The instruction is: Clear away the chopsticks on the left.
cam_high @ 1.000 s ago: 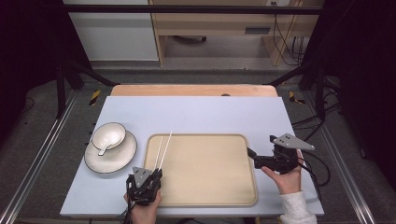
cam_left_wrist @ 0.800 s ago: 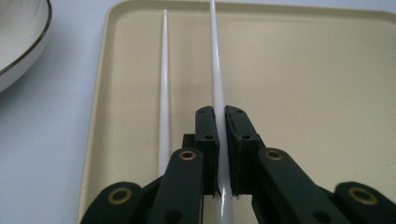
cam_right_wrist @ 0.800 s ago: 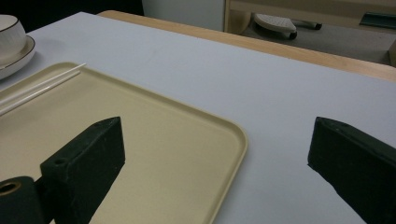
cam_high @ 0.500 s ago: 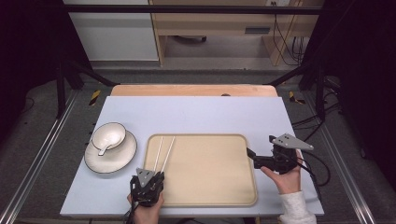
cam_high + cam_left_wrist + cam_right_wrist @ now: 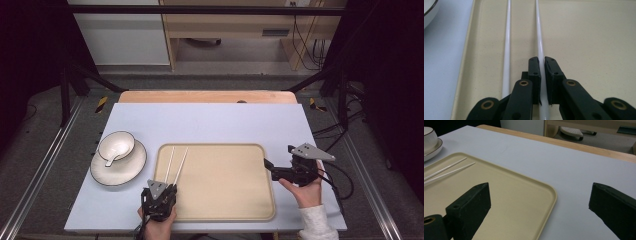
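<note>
Left gripper (image 5: pixel 541 82) clamped on one chopstick (image 5: pixel 539 45), lately swung rightward; second chopstick (image 5: pixel 507 45) beside; right gripper (image 5: pixel 539 202) open, idle

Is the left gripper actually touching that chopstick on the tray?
Touching. In the left gripper view, the left gripper has both jaws shut against the right chopstick; the other chopstick lies free beside it.

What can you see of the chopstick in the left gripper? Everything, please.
The held chopstick is a thin, glossy white rod, plastic-looking, straight and unmarked. It lies flat on the beige tray near its left edge, beside the other chopstick, the two spreading slightly apart away from the gripper. The left gripper is shut on its near end, one pad on each side.
</note>
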`<state>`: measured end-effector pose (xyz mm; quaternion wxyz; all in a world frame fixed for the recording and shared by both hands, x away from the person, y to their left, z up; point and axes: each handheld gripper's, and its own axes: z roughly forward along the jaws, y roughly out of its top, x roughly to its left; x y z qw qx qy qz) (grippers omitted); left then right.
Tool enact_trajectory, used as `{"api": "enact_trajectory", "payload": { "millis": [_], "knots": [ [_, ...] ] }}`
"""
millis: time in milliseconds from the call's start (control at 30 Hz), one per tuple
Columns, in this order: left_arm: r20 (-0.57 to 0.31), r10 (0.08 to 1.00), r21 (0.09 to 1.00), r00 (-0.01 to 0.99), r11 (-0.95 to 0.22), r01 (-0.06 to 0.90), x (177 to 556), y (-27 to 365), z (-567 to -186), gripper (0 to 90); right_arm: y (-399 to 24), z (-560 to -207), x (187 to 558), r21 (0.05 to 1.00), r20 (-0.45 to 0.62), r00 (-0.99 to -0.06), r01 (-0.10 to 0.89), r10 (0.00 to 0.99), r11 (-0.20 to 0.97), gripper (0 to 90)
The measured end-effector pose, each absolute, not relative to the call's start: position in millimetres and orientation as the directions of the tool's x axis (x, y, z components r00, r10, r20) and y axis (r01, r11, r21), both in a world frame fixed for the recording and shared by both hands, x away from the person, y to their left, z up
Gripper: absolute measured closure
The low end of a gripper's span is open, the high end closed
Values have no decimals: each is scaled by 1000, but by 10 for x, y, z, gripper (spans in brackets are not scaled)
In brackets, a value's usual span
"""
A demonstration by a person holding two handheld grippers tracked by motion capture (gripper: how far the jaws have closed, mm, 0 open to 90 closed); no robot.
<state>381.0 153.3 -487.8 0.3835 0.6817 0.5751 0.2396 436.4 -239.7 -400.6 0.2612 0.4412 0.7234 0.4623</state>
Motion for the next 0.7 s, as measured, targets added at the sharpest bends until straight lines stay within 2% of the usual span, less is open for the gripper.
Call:
{"api": "enact_trajectory", "payload": {
  "millis": [367,567,700],
  "knots": [
    [-115,966,793,233,-53,607,3838,1523,-4866,823,-2400,-4005,4364,899,28,-474,396,880,185,43],
    [-117,954,806,276,-71,588,3850,1549,-4771,766,-2416,-3995,4358,900,26,-474,394,880,186,43],
    [-121,942,827,313,-79,557,3876,1586,-4649,696,-2433,-3981,4350,903,26,-472,389,881,182,42]
  ]
}}
